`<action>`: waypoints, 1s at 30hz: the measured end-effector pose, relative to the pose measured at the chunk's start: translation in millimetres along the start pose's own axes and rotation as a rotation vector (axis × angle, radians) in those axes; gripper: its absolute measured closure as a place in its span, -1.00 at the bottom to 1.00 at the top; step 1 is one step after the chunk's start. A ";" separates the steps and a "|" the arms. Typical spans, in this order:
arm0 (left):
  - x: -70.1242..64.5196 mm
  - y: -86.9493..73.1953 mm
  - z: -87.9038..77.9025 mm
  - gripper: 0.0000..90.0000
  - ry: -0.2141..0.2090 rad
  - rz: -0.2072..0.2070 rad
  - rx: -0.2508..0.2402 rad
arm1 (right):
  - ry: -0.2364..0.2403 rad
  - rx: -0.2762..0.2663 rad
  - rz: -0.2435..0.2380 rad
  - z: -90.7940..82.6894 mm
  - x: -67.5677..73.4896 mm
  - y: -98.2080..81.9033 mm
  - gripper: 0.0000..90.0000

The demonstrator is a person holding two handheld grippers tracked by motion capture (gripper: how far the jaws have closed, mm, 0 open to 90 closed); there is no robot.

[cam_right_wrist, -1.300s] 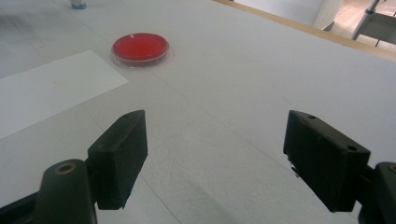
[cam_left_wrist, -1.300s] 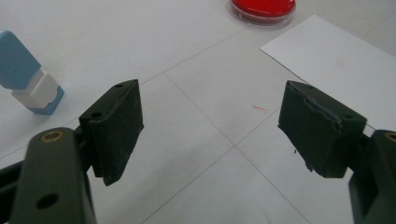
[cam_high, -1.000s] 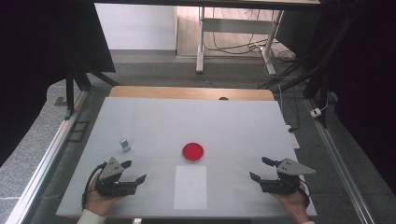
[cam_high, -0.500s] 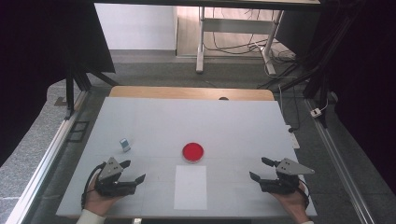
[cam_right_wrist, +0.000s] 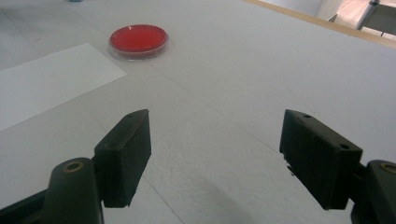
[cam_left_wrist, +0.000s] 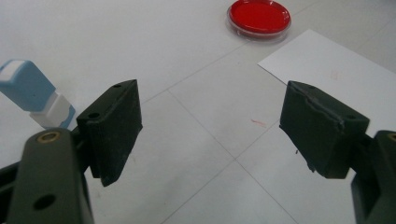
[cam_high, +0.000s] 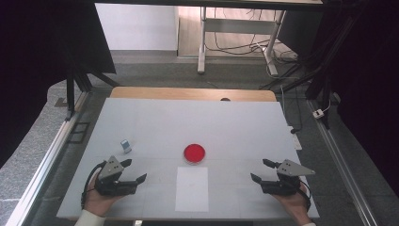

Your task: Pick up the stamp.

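Nearest the person's edge of the white table [cam_high: 141, 117], the left gripper [cam_high: 132, 171] and right gripper [cam_high: 260, 170] rest with jaws spread wide, grasping nothing. Between them lies a white paper sheet [cam_high: 192, 188]; just past its far end sits a shallow red ink pad [cam_high: 194, 153]. Just beyond the left gripper lies a small blue-and-white stamp [cam_high: 125, 145] (tipped on its side). It looks light, rigid and smooth plastic, so pinching across its flat blue body seems safest.

Grey carpeted floor [cam_high: 42, 155], black curtains [cam_high: 42, 42] both sides, white table legs [cam_high: 202, 42], cables [cam_high: 226, 44] behind.
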State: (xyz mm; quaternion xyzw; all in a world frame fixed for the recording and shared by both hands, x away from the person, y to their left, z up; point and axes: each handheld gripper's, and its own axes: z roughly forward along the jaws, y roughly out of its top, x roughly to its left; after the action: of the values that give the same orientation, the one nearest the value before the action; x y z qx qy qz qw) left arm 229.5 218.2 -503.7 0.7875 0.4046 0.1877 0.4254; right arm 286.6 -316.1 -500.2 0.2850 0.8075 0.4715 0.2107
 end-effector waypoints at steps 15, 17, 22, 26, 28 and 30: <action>11.8 21.9 -3.8 -0.53 0.019 0.001 -0.015 | -0.005 0.002 0.002 2.1 0.3 0.0 -0.44; 14.9 25.5 -3.4 -0.53 0.020 0.001 -0.015 | -0.005 0.003 0.002 2.4 0.4 -0.1 -0.44; 24.2 36.5 -3.9 -0.53 0.015 -0.006 -0.011 | -0.004 0.006 0.000 3.1 1.1 0.0 -0.44; 29.4 40.3 -3.9 -0.53 0.018 -0.008 -0.011 | -0.003 0.007 -0.002 3.9 1.5 0.2 -0.43; 33.4 42.8 -3.0 -0.52 0.018 -0.007 -0.006 | -0.003 0.007 -0.002 4.2 1.7 0.4 -0.43; 37.8 45.6 -2.4 -0.52 0.021 -0.003 0.001 | -0.001 0.010 -0.005 5.4 3.1 0.9 -0.43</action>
State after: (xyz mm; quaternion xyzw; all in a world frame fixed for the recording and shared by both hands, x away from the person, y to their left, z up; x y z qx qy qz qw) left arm 272.5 235.4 -466.6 0.7853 0.4101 0.1950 0.4208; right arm 287.7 -310.3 -502.1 0.2842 0.8104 0.4668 0.2110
